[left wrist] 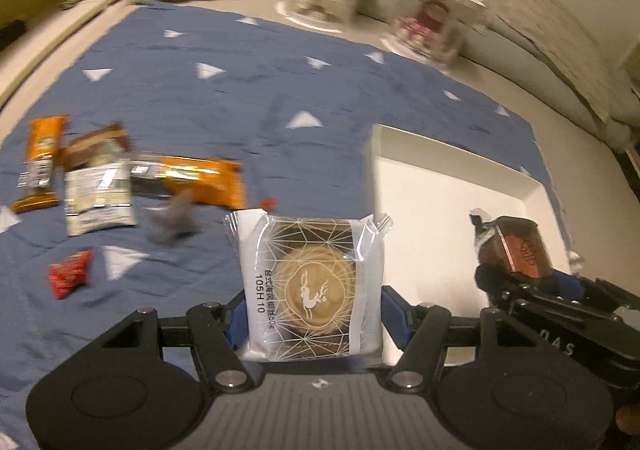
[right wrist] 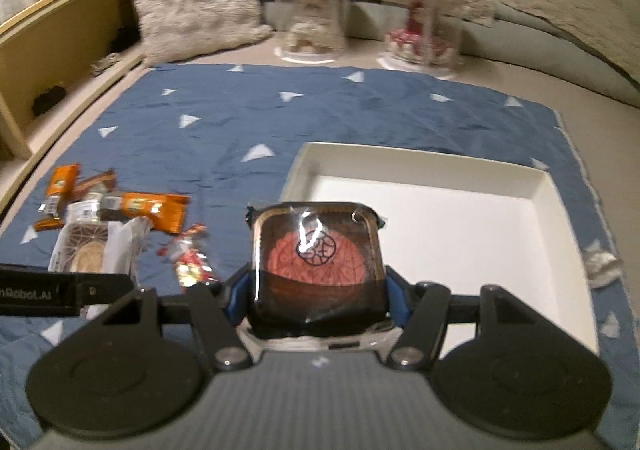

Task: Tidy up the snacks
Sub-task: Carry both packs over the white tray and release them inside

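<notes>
White wrapping on the pale cake (left wrist: 310,286) fills the middle of the left wrist view, pinched at its sides between the left gripper (left wrist: 312,324), whose fingers stand about half open and are closed on the packet. It hangs over the blue cloth (left wrist: 224,90) just left of the white tray (left wrist: 532,186). To do this well, I judge the cake should be carried over the near wall before lowering, kept flat, and let go only once it rests on the tray floor. Loose bars (left wrist: 188,180) and a red candy (left wrist: 70,274) lie well to the left, apart from the tray.

From the right wrist view, the right gripper (right wrist: 316,296) is likewise half open and clamped on the dark cake (right wrist: 316,262), a red-centred one in clear film. It sits at the tray's (right wrist: 304,170) left edge, the floor beyond looking bare. Setting this one toward a corner should leave room for the pale cake beside it, and the two grippers, already close, need to stay out of each other's way.
</notes>
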